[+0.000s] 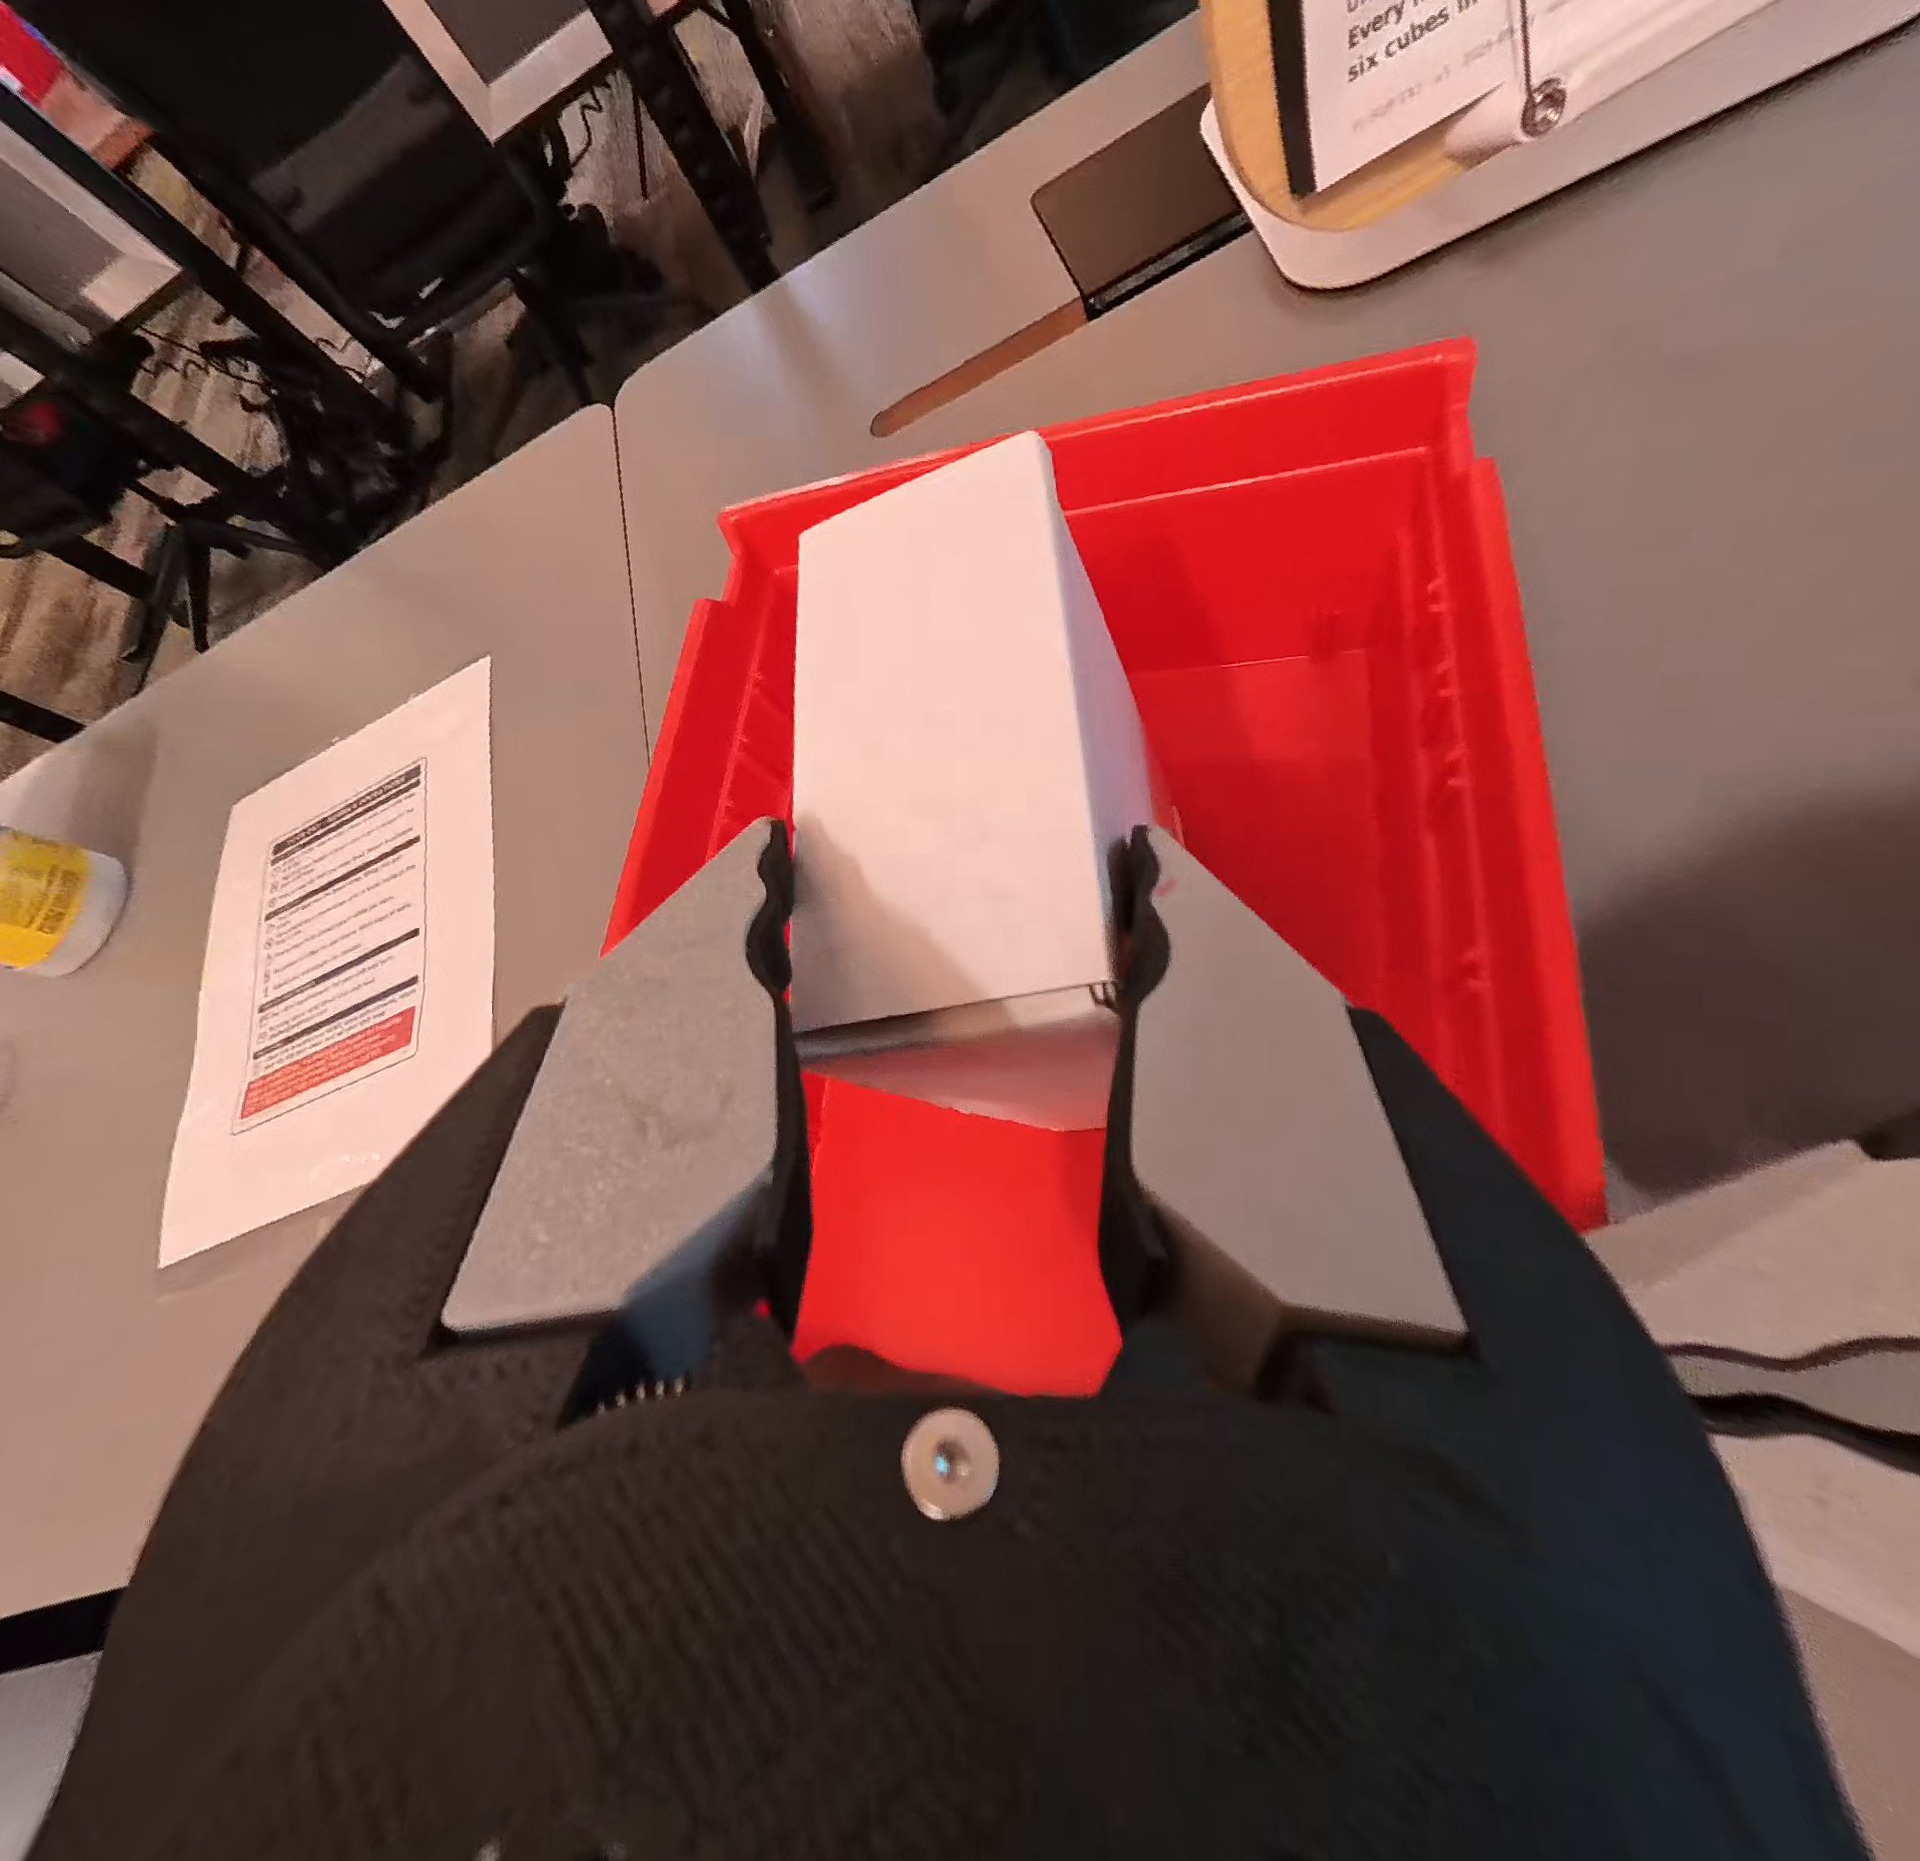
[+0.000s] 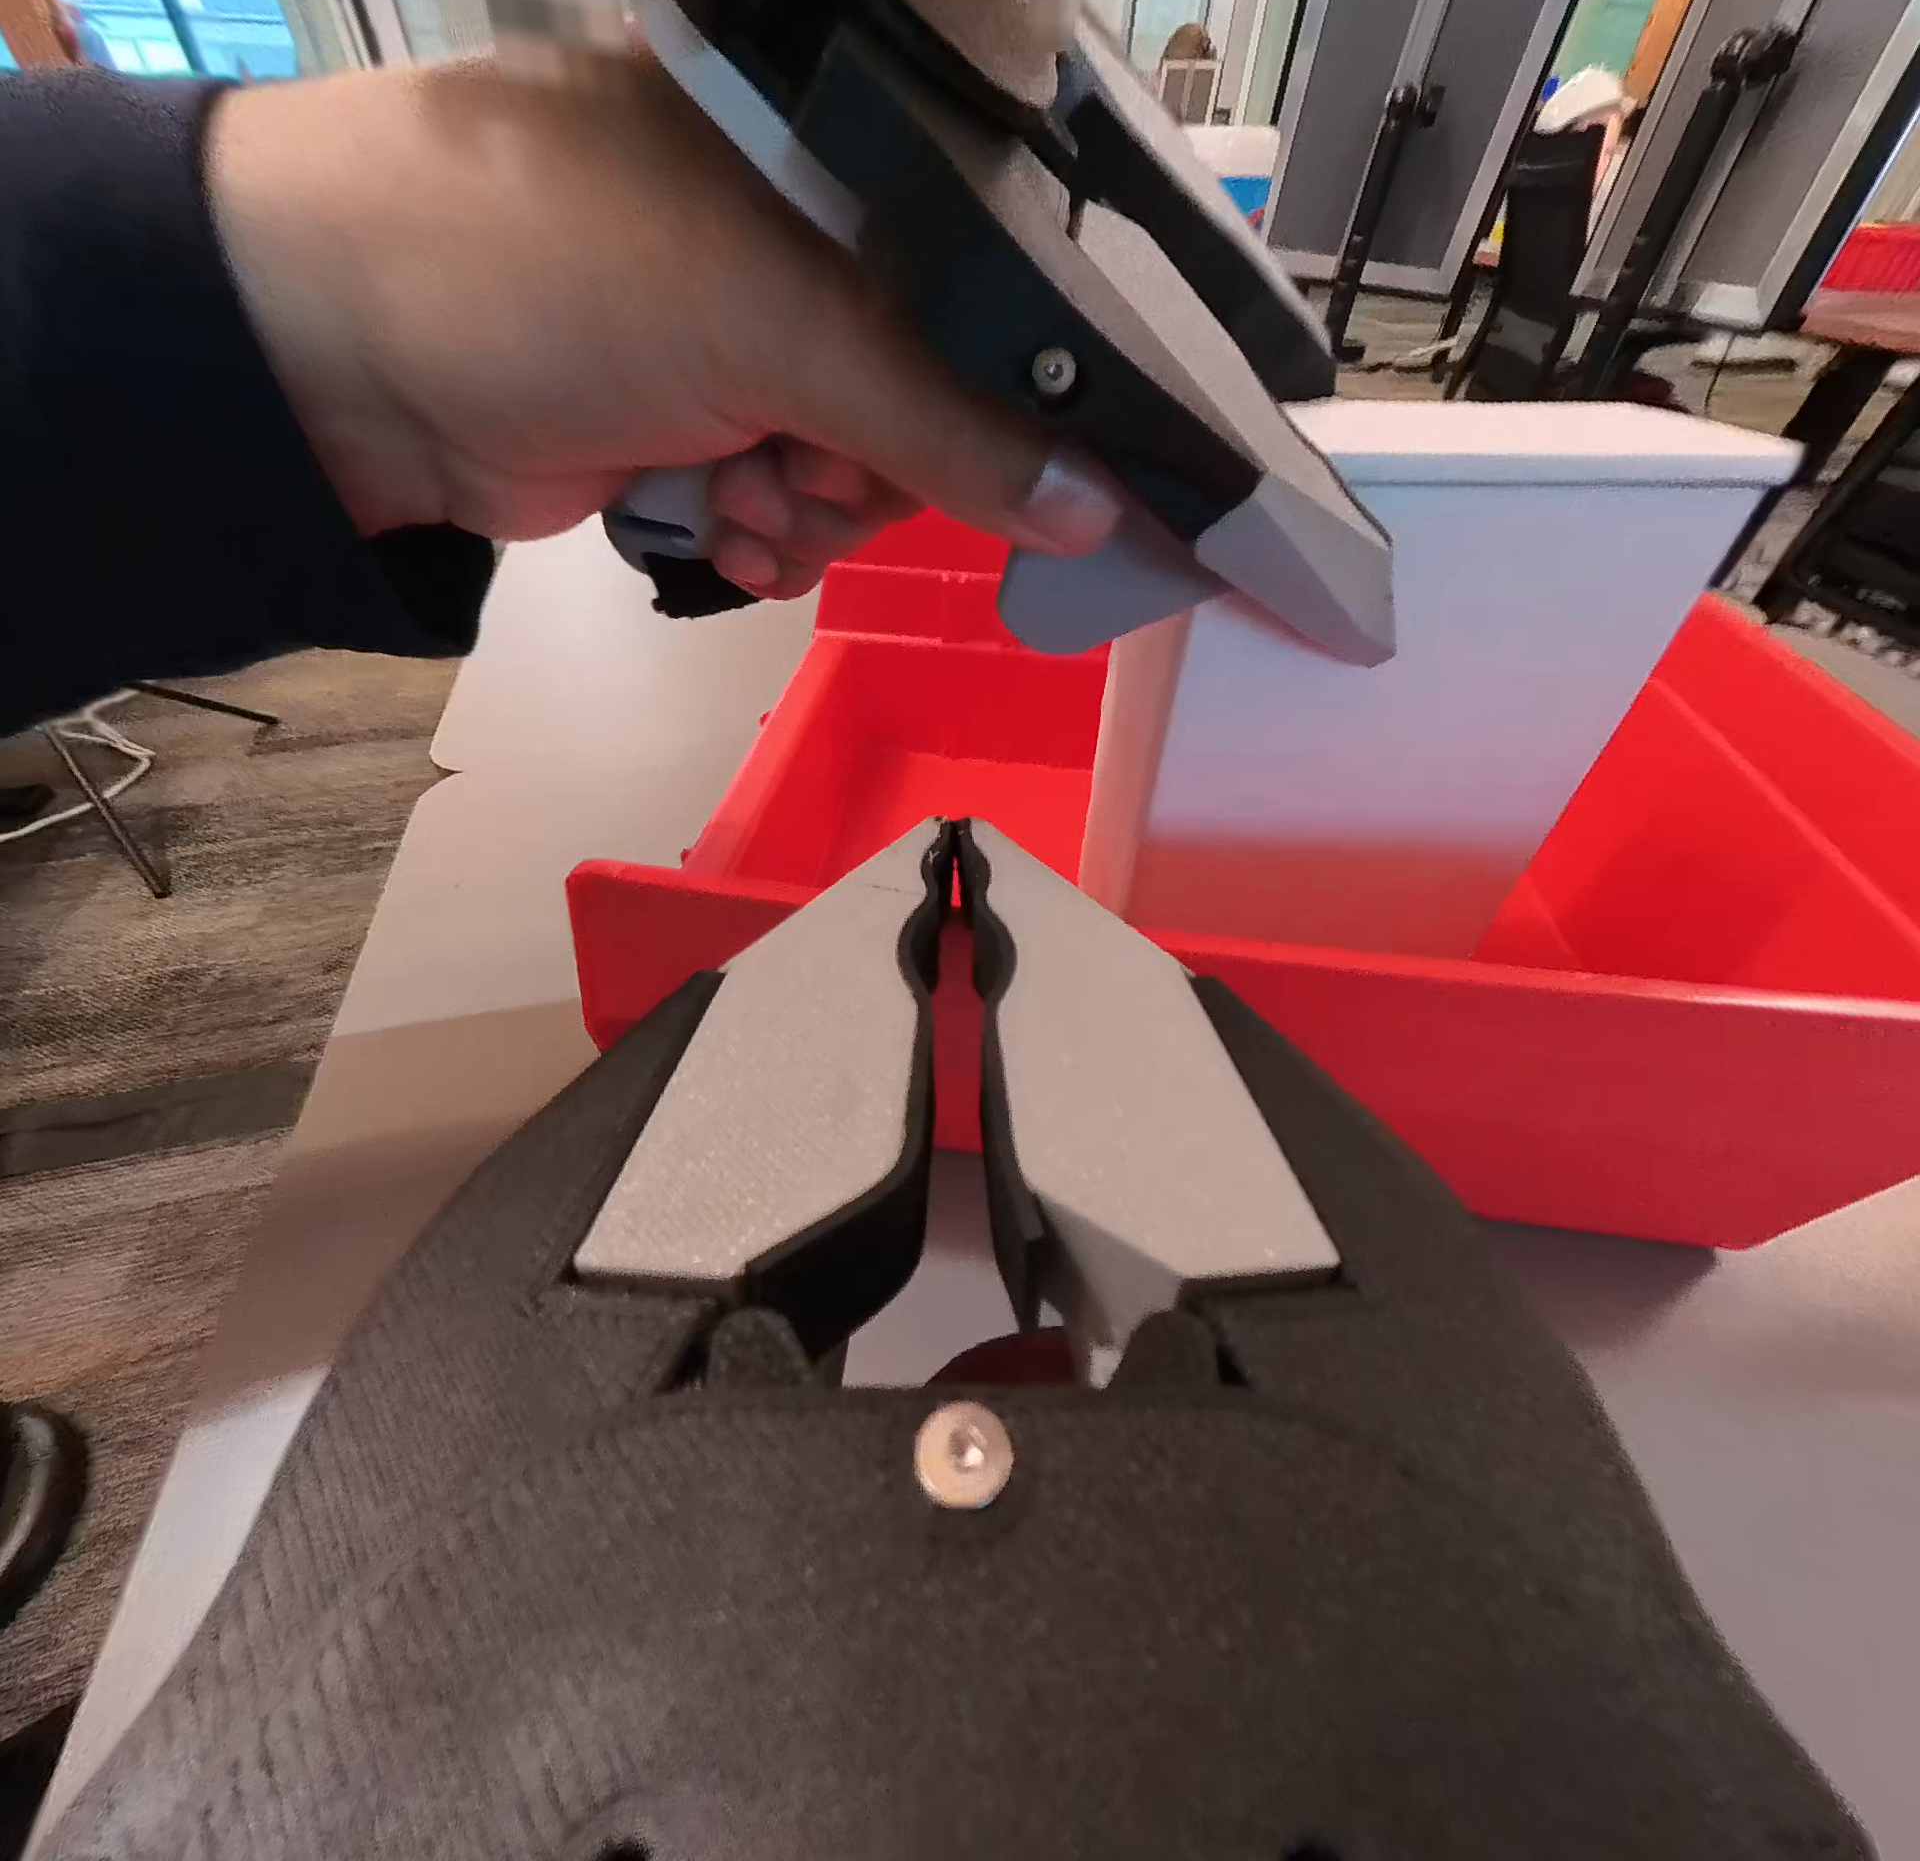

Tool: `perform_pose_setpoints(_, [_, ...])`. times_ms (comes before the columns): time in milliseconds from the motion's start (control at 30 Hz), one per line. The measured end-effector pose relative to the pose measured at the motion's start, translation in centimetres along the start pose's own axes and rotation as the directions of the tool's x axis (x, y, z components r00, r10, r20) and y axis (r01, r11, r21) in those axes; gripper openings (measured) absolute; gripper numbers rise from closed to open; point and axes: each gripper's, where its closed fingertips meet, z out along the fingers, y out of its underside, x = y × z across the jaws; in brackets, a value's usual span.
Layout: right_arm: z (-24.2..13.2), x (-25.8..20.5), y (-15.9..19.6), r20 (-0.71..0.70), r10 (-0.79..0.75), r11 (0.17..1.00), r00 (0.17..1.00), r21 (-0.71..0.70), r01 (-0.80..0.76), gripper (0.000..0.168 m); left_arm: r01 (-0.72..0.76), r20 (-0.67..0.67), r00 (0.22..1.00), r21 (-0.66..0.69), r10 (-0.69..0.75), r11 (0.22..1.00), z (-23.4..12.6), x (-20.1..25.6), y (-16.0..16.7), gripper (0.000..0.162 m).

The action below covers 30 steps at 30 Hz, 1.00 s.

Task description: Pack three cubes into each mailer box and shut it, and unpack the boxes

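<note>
The left gripper (image 1: 951,912) is clamped across the near end of a white box (image 1: 935,731), which is held tilted over and partly inside a red bin (image 1: 1507,876) on the grey surface (image 1: 1714,585). The right gripper (image 2: 954,843) is pinched together on nothing, just beside the bin's near wall.

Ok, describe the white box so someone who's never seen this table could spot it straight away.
Find the red bin on the grey table. The white mailer box stands tilted inside it, clamped by the left gripper. It is the only white thing in the bin, closed and plain.
</note>
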Motion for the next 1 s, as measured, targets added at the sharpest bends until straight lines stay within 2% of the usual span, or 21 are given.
perform_pose_setpoints(133, [-1.2,0.7,-0.9,-0.043,-0.075,0.995,0.996,0.055,0.077,0.000,0.021,-0.027,0.999,0.016,-0.021,1.000,-0.2,-0.4,0.2,0.061])
perform_pose_setpoints(300, [-2.6,3.2,-1.5,-0.096,-0.002,0.995,0.995,0.100,0.012,0.000,-0.003,0.016,1.000,0.053,0.002,0.999,-1.1,-1.7,0.3,0.061])
perform_pose_setpoints(500, [-3.5,5.7,-1.3,-0.156,0.065,0.991,0.986,0.129,-0.045,0.000,-0.202,0.194,0.964,0.095,0.181,0.975,-4.1,-3.2,-1.4,0.061])
perform_pose_setpoints(667, [-4.0,6.7,-0.7,-0.193,0.052,0.994,0.980,0.107,-0.032,0.000,-0.263,0.241,0.946,0.177,0.218,0.948,-7.7,-3.0,-4.3,0.061])
perform_pose_setpoints(833, [-6.5,8.7,-1.4,-0.248,0.073,0.984,0.966,0.174,-0.030,0.000,-0.191,0.182,0.975,0.373,0.130,0.908,-13.2,-1.5,-8.4,0.061])
perform_pose_setpoints(1000, [-11.4,11.4,-1.8,-0.257,0.161,0.967,0.953,0.235,-0.100,0.000,-0.030,0.009,1.000,0.567,0.030,0.823,-17.8,1.6,-11.2,0.061])
